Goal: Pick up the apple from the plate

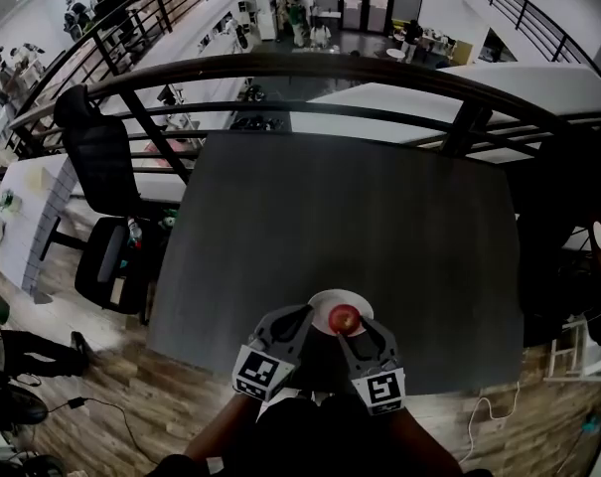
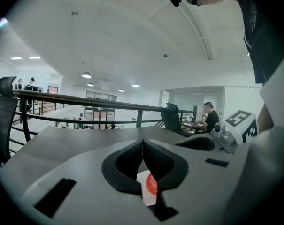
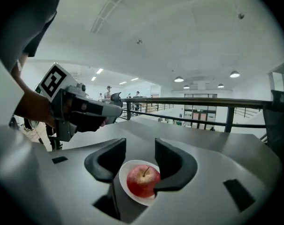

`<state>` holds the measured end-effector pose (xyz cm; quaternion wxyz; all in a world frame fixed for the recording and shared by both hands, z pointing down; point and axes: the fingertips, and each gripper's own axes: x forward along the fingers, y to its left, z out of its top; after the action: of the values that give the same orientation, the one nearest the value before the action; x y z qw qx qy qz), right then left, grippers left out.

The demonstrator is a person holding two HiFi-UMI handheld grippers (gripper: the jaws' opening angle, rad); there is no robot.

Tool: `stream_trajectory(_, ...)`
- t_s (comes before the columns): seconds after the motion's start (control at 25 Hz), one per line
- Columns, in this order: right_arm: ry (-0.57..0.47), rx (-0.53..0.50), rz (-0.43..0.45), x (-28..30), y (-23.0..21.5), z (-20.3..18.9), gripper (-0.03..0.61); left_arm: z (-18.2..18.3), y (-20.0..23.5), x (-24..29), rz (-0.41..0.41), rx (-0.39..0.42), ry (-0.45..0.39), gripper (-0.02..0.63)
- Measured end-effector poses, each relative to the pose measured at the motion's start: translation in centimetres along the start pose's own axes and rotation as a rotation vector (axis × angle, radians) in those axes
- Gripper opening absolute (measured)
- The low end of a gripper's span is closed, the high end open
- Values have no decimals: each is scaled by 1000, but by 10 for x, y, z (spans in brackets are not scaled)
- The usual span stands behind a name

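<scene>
Apple (image 1: 345,318): red, stem up, sits on a white plate (image 1: 323,303) at lower centre of the head view, close to the near edge of the dark grey surface (image 1: 340,207).

Right claw (image 1: 355,335): released. In the right gripper view its jaws stand apart (image 3: 140,149), and the apple (image 3: 142,180) shows in the gap between them. The pads do not press on it. Whether the right-hand jaw touches the fruit cannot be told.

Left claw (image 1: 302,314): clenched, jaws meeting at the tips (image 2: 142,146) with nothing between them. It sits just beside the plate's left rim. A sliver of plate (image 2: 144,191) and apple (image 2: 152,185) shows below the jaws.

A black railing (image 1: 280,66) runs beyond the surface's far edge.
</scene>
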<state>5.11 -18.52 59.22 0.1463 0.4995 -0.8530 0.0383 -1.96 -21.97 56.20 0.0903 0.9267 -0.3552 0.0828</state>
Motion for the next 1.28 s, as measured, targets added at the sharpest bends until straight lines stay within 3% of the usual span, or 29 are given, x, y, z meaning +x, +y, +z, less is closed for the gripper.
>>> stream_trajectory(0.04,14,11,8,2,0,-4,206,1,0,1,2,-6,2,23)
stream_trajectory(0.36,155,26,71,21,5,-52,329,0,10,5,15,-9,-1,23)
stream_trajectory(0.68,245,47,115,41,4,-83,358,-35,29,7,63,-52,72,23)
stream_trajectory(0.88,294,59,138,48,6,-102,393,-39,45,12,82,-50,72,23)
stream_trajectory(1.28,335,59,129,50,5,-117,399,-77,38,16,81,-89,152,23)
